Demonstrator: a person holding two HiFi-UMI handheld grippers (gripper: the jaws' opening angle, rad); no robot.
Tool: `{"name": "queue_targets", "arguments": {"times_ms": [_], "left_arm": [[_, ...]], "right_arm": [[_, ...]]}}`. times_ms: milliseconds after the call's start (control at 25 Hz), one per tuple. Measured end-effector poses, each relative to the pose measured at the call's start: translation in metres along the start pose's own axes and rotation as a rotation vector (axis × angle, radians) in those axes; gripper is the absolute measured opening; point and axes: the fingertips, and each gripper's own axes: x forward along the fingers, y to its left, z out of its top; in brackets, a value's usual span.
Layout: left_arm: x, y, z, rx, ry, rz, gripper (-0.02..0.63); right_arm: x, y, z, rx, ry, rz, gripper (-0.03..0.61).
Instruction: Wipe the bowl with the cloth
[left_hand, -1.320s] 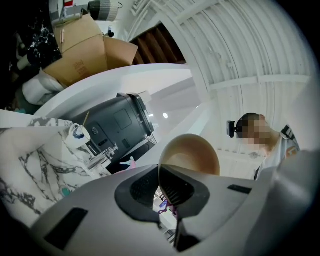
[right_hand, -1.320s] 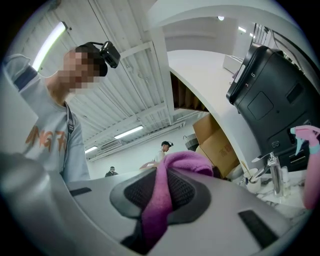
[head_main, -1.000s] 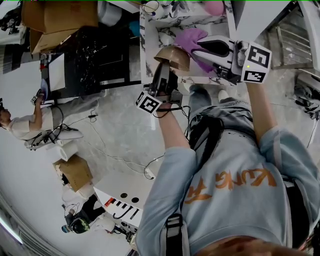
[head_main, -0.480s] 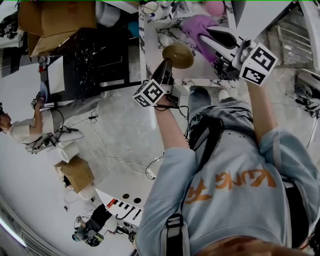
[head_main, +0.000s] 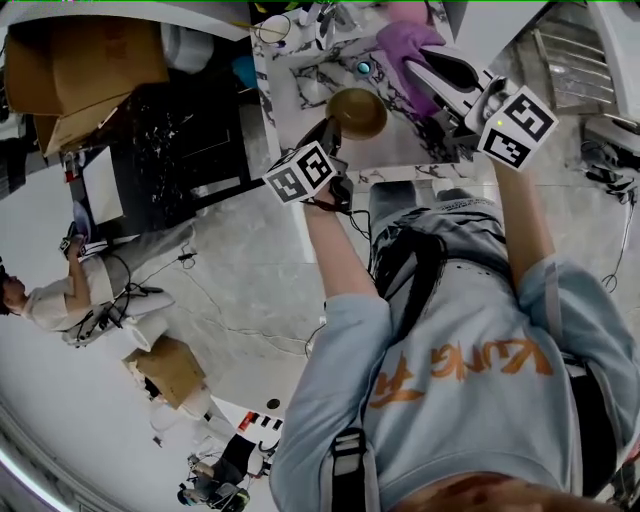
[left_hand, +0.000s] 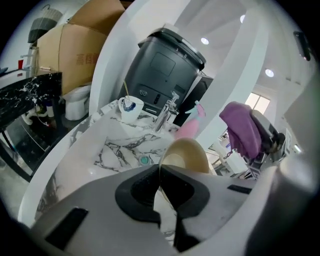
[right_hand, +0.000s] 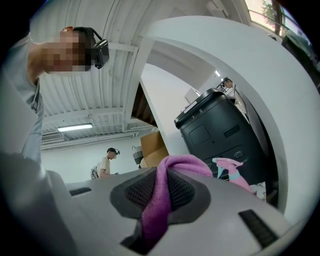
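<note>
Left gripper view, left claw (left_hand: 160, 172) pinching bowl (left_hand: 187, 154) rim, right gripper view, right claw (right_hand: 162, 181) clamping cloth (right_hand: 186, 164).

You are wearing a pale blue sweatshirt (head_main: 470, 320) with orange lettering (head_main: 460, 365) across it and black straps (head_main: 400, 265) near that lettering.

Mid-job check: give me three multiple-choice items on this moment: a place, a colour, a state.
1. Where is the bowl?
A) in the left gripper, above the marble top
B) on the floor
C) inside the cardboard box
2. What colour is the cloth?
A) white
B) purple
C) green
3. The right gripper is:
A) open and empty
B) shut on the cloth
C) shut on the bowl
Answers: A, rim between the left jaws; B, purple in every view; B, cloth pinched between its jaws.
</note>
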Motion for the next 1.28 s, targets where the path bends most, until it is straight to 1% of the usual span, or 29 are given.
{"name": "queue_targets", "arguments": {"times_ms": [120, 360, 560, 680, 760, 880, 1000, 1080, 1160, 1280], "left_arm": [[0.017, -0.001, -0.001, 0.022, 0.060, -0.011, 0.029], [0.056, -0.002, 0.006, 0.026, 0.139, -0.046, 0.029], [0.097, -0.006, 0.005, 0.020, 0.225, -0.093, 0.029], [0.123, -0.012, 0.001, 0.021, 0.275, -0.127, 0.031], [0.139, -0.016, -0.006, 0.008, 0.307, -0.146, 0.031], [0.161, -0.017, -0.022, -0.043, 0.354, -0.157, 0.031], [0.179, -0.019, -0.032, -0.106, 0.371, -0.173, 0.031], [0.189, -0.020, -0.039, -0.132, 0.382, -0.176, 0.031], [0.196, -0.021, -0.048, -0.141, 0.401, -0.168, 0.031], [0.204, -0.020, -0.060, -0.132, 0.424, -0.132, 0.031]], "right_arm": [[-0.005, -0.012, -0.004, -0.005, 0.015, -0.062, 0.075], [-0.009, -0.034, -0.014, -0.004, 0.044, -0.157, 0.075], [-0.020, -0.045, -0.021, -0.009, 0.079, -0.235, 0.075], [-0.028, -0.051, -0.024, -0.005, 0.078, -0.274, 0.075], [-0.036, -0.055, -0.026, 0.000, 0.077, -0.307, 0.075], [-0.048, -0.059, -0.030, 0.010, 0.083, -0.353, 0.075], [-0.058, -0.060, -0.033, 0.012, 0.089, -0.387, 0.075], [-0.064, -0.060, -0.034, 0.011, 0.093, -0.407, 0.075], [-0.070, -0.059, -0.035, 0.009, 0.098, -0.426, 0.075], [-0.080, -0.057, -0.035, 0.004, 0.103, -0.451, 0.075]]}}
